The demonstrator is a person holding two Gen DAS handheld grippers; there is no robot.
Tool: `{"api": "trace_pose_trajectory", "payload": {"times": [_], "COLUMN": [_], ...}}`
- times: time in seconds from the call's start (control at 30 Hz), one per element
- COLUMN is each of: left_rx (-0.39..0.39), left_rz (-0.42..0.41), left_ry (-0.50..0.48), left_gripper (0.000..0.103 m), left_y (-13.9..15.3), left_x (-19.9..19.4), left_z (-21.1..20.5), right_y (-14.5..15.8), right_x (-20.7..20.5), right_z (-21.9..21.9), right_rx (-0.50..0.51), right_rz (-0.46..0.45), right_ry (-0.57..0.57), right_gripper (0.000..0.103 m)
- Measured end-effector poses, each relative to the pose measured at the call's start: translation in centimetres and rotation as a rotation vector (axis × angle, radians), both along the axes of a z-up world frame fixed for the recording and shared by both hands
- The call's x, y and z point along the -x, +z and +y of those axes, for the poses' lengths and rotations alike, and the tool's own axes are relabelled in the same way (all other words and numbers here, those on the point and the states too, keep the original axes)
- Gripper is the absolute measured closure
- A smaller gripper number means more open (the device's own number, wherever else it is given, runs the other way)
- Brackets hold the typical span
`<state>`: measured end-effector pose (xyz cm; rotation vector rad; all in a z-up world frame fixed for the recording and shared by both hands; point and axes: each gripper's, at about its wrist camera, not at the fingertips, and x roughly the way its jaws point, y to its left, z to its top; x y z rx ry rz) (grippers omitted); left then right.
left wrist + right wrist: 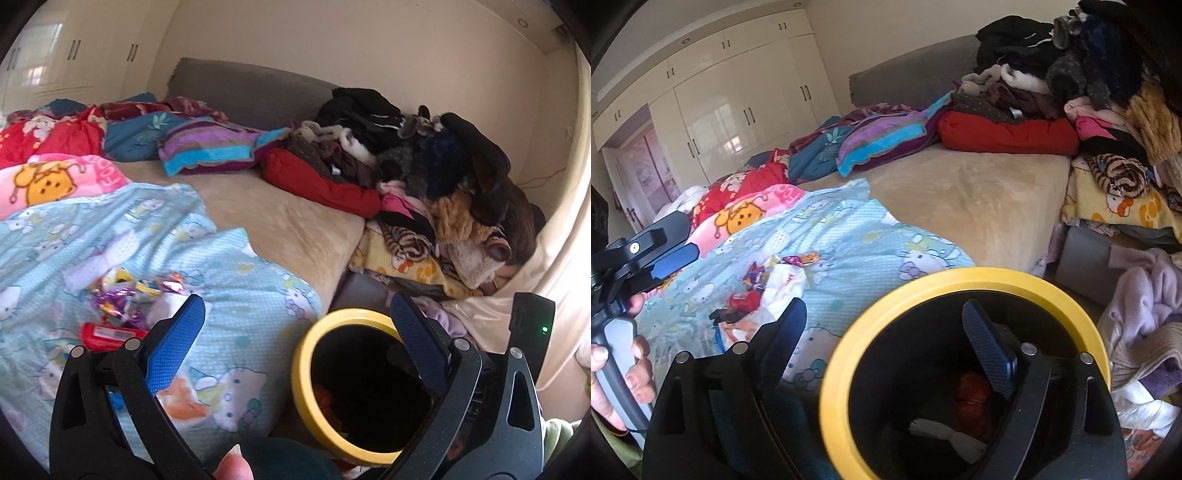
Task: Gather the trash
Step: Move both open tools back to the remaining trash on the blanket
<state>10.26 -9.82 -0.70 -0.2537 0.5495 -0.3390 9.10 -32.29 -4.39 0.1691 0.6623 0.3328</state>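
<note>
Left tool [297,317]: fingers standing wide apart, nothing between the blue pads [177,339]. It is hanging over the bed edge, low centre of the left wrist view, with the trash bin [301,384] showing between and behind its fingers.

Right tool [884,321]: also spread wide, holding nothing. Its right finger is lying inside the bin's opening in the right wrist view, the left finger outside the yellow rim [834,362], over the bedding.

Trash bin: round, black inside, yellow rim, sitting just beside the bed at lower centre. Inside it, an orange-red item [973,395] and a white crumpled piece [945,435] are lying at the bottom.

Remaining trash: a cluster of shiny wrappers [122,295] and a red packet [107,336] is lying on the light blue cartoon-print quilt [236,295], left of centre in the left wrist view. White paper [785,284] is lying among them.

The left tool is also showing at the left edge of the right wrist view, gripped by a hand [624,373].

A heap of clothes [424,166] is occupying the upper right; white wardrobes [731,107] are standing at upper left.
</note>
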Motion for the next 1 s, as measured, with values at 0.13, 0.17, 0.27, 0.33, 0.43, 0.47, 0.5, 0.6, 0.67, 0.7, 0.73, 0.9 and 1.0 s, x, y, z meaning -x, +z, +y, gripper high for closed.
{"api": "trace_pose_trajectory", "payload": {"times": [0.13,0.17,0.27,0.33,0.43,0.47,0.5,0.6,0.67,0.7,0.73,0.9,1.0], "left_rx": [0.006,0.007,0.007,0.007,0.011,0.011,0.013,0.018,0.020,0.020,0.020,0.029,0.035], "left_rz": [-0.008,-0.008,-0.016,-0.023,-0.027,-0.028,-0.030,-0.030,-0.029,-0.028,-0.026,-0.005,0.011], "left_ry": [0.046,0.055,0.085,0.105,0.130,0.138,0.148,0.174,0.189,0.200,0.207,0.264,0.299], "left_gripper": [0.011,0.011,0.011,0.011,0.011,0.011,0.011,0.011,0.011,0.011,0.011,0.011,0.011], "left_y": [0.1,0.2,0.3,0.5,0.6,0.6,0.6,0.6,0.5,0.4,0.3,-0.5,-1.1], "left_x": [0.1,0.0,0.0,0.1,0.1,0.1,0.1,0.0,-0.1,-0.1,-0.2,-0.4,-0.7], "left_z": [1.9,2.2,3.5,4.4,5.5,5.8,6.2,7.5,8.3,8.8,9.1,11.6,13.2], "right_y": [0.4,0.7,1.2,1.5,1.8,1.9,2.0,2.1,2.2,2.1,2.1,1.9,1.6], "right_x": [0.3,0.3,0.5,0.7,0.7,0.7,0.7,0.6,0.4,0.3,0.1,-0.9,-1.9], "right_z": [1.4,2.0,3.3,4.1,5.6,6.3,6.6,8.1,9.1,9.5,10.1,12.5,13.7], "right_rx": [0.000,-0.001,0.006,0.009,0.012,0.011,0.010,0.009,0.015,0.020,0.026,0.062,0.088], "right_rz": [-0.010,-0.016,-0.029,-0.037,-0.043,-0.044,-0.043,-0.037,-0.036,-0.034,-0.030,-0.007,0.016], "right_ry": [0.010,0.019,0.040,0.052,0.072,0.080,0.085,0.105,0.124,0.133,0.145,0.203,0.238], "right_gripper": [0.018,0.018,0.016,0.016,0.015,0.015,0.015,0.015,0.015,0.015,0.014,0.013,0.013]}}
